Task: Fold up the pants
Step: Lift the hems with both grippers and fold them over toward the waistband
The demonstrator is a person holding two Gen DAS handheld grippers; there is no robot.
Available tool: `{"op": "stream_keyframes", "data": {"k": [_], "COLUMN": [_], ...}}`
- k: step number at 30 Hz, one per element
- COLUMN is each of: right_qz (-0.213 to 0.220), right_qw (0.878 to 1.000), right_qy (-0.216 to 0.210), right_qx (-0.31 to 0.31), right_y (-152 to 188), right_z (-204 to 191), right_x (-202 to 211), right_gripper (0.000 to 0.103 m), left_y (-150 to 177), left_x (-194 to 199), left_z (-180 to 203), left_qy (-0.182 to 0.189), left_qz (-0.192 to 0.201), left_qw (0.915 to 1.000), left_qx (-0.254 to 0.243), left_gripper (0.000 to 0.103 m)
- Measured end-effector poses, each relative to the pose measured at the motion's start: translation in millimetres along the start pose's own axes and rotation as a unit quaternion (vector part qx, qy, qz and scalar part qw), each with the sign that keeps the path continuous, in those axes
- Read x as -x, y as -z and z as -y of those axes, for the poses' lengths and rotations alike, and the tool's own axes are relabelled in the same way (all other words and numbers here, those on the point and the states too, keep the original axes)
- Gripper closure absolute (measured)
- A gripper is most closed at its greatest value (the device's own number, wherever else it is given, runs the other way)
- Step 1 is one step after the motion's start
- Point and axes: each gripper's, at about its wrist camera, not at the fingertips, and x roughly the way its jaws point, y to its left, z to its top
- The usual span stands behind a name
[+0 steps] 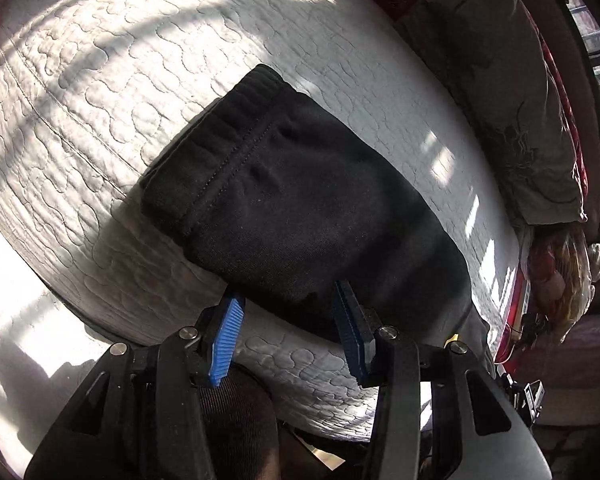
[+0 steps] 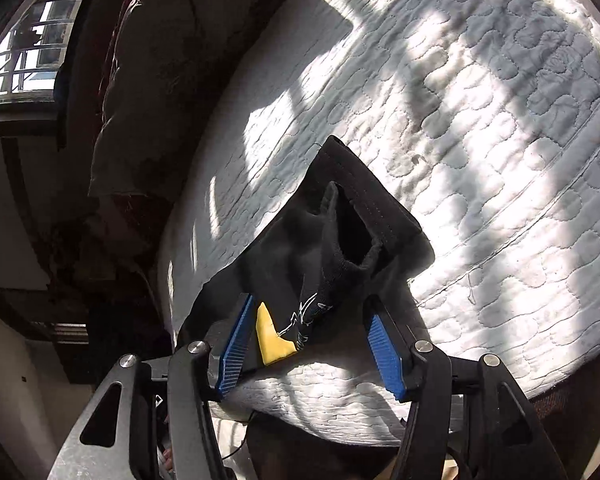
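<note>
Black pants [image 1: 300,200] lie folded into a compact bundle on the white quilted mattress [image 1: 100,80], waistband end away from me. In the left wrist view my left gripper [image 1: 288,292] stands open at the bundle's near edge, its blue pads [image 1: 228,324] either side of the fabric without pressing it. In the right wrist view the other end of the pants [image 2: 340,240] shows a hem, a yellow patch [image 2: 270,340] and white print. My right gripper [image 2: 310,300] is open around this end; the cloth rests between the jaws, loose on the mattress [image 2: 480,140].
A grey-brown cushion [image 1: 500,100] lies along the far side of the bed, seen also as a cushion [image 2: 140,80] in the right wrist view. A window with a railing [image 2: 32,40] is behind it. A person's dark-trousered leg [image 1: 236,420] is at the bed's near edge.
</note>
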Motion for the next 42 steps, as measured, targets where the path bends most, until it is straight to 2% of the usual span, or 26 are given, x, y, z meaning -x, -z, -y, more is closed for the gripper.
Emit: {"op": "stream_keyframes", "data": {"k": [6, 7, 9, 11, 13, 15, 16, 20, 22, 24, 27, 29, 31, 32, 34, 37, 39, 42], "right_qz": [0.009, 0.01, 0.013, 0.015, 0.02, 0.03, 0.035, 0.039, 0.032, 0.04, 0.079, 0.093, 0.083, 0.073, 0.051, 0.033, 0.031, 0.026], "right_qw": [0.999, 0.999, 0.998, 0.997, 0.997, 0.997, 0.997, 0.998, 0.999, 0.999, 0.992, 0.989, 0.991, 0.993, 0.997, 0.999, 0.999, 0.999], "right_qy": [-0.002, -0.007, -0.013, -0.017, -0.018, -0.024, -0.029, -0.024, -0.016, -0.035, -0.096, -0.099, -0.09, -0.08, -0.051, -0.024, -0.017, -0.009], "right_qx": [-0.04, -0.049, -0.065, -0.071, -0.068, -0.063, -0.06, -0.038, -0.028, -0.009, 0.038, 0.066, 0.061, 0.054, 0.027, -0.01, -0.021, -0.017], "right_y": [-5, -6, -8, -8, -8, -9, -9, -17, -27, -39, -53, -58, -58, -56, -48, -33, -29, -29], "right_z": [0, 2, 7, 9, 10, 10, 9, 3, -7, -30, -75, -89, -79, -67, -34, 8, 20, 19], "right_x": [-22, -24, -27, -28, -27, -23, -21, -23, -28, -26, -5, 3, -2, -8, -19, -31, -34, -37], "right_gripper": [0.045, 0.048, 0.055, 0.073, 0.084, 0.093, 0.096, 0.099, 0.099, 0.1, 0.1, 0.1, 0.1, 0.1, 0.1, 0.1, 0.1, 0.099], "left_y": [-7, -9, -12, -15, -17, -18, -19, -31, -39, -46, -53, -53, -49, -46, -39, -32, -31, -30], "left_x": [-12, -14, -17, -18, -18, -16, -14, -10, 1, 21, 50, 50, 38, 28, 12, 8, 11, 19], "left_z": [3, 2, 3, 3, 4, 2, -1, -2, 1, 7, 16, 11, 3, -3, -15, -24, -27, -22], "left_qy": [0.007, 0.009, 0.015, 0.023, 0.026, 0.024, 0.02, 0.029, 0.053, 0.078, 0.078, 0.077, 0.049, 0.039, 0.037, 0.03, 0.041, 0.044], "left_qz": [-0.007, -0.008, -0.011, -0.011, -0.012, -0.012, -0.013, -0.026, -0.024, -0.004, 0.049, 0.052, 0.047, 0.032, 0.006, 0.002, 0.002, 0.007], "left_qw": [0.9997, 0.9996, 0.9993, 0.9987, 0.9983, 0.9981, 0.9981, 0.9969, 0.9951, 0.9937, 0.994, 0.9938, 0.9959, 0.9969, 0.9969, 0.9971, 0.9964, 0.9966], "left_qx": [0.021, 0.024, 0.034, 0.044, 0.052, 0.056, 0.057, 0.068, 0.08, 0.08, 0.06, 0.061, 0.059, 0.06, 0.069, 0.07, 0.075, 0.069], "left_gripper": [0.06, 0.06, 0.06, 0.06, 0.06, 0.067, 0.078, 0.092, 0.094, 0.097, 0.097, 0.097, 0.097, 0.097, 0.097, 0.097, 0.097, 0.097]}}
